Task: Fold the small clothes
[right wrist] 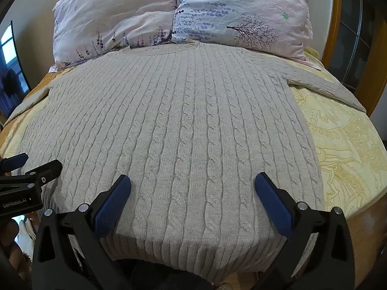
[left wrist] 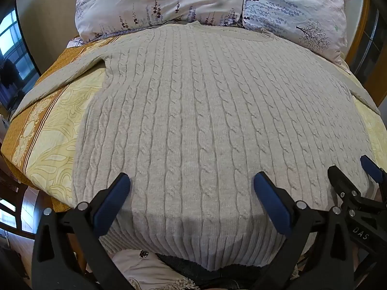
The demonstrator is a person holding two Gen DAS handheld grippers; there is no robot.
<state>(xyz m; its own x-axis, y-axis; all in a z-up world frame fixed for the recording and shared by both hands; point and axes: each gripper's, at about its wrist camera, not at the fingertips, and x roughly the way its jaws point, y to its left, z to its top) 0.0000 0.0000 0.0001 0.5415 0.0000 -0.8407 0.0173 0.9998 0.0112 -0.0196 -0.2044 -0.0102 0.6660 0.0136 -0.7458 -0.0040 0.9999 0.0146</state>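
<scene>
A cream cable-knit sweater (left wrist: 205,120) lies spread flat on the bed (left wrist: 48,140), collar toward two floral pillows (right wrist: 169,17), sleeves out to either side, hem hanging off the near edge. Folding looks not yet begun. The left gripper (left wrist: 191,186) and right gripper (right wrist: 192,186) hover over the hem, fingers spread wide, holding nothing. Next probably comes pinching a sleeve or side edge to bring it inward. A window (left wrist: 12,48) lights the room from the left.

Sweater (left wrist: 205,120) lies flat on bed (left wrist: 55,130), neckline at 12 o'clock against two side-by-side pillows (right wrist: 169,17), hem at 6 o'clock. Sleeves extend toward 9 and 3 o'clock across the bedcover.
</scene>
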